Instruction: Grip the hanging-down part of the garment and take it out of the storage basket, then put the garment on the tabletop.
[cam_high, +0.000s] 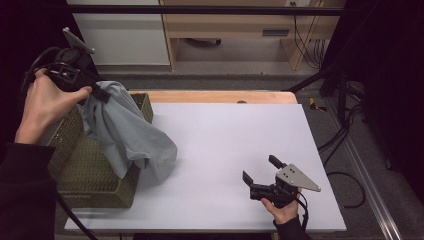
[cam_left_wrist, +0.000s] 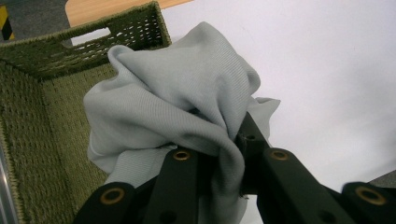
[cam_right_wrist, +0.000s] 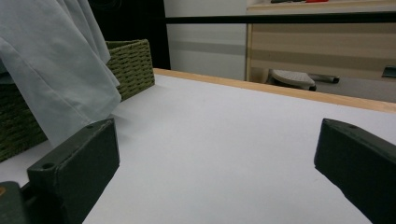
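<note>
A pale grey-blue cloth (cam_high: 127, 132) hangs from the left gripper (cam_high: 102, 93), whose jaws are pinched tight on a bunched fold of it. The fabric drapes down over the near right corner of a green woven basket (cam_high: 85, 170) at about nine o'clock on the tabletop (cam_high: 225, 135), its lower folds spilling over the rim onto the white surface. From the left gripper view, the part of the basket's inside that can be seen is bare weave. Well apart, at about five o'clock, the right gripper (cam_high: 260, 171) sits low over the tabletop, jaws spread wide with nothing between them, pointing toward the cloth.
</note>
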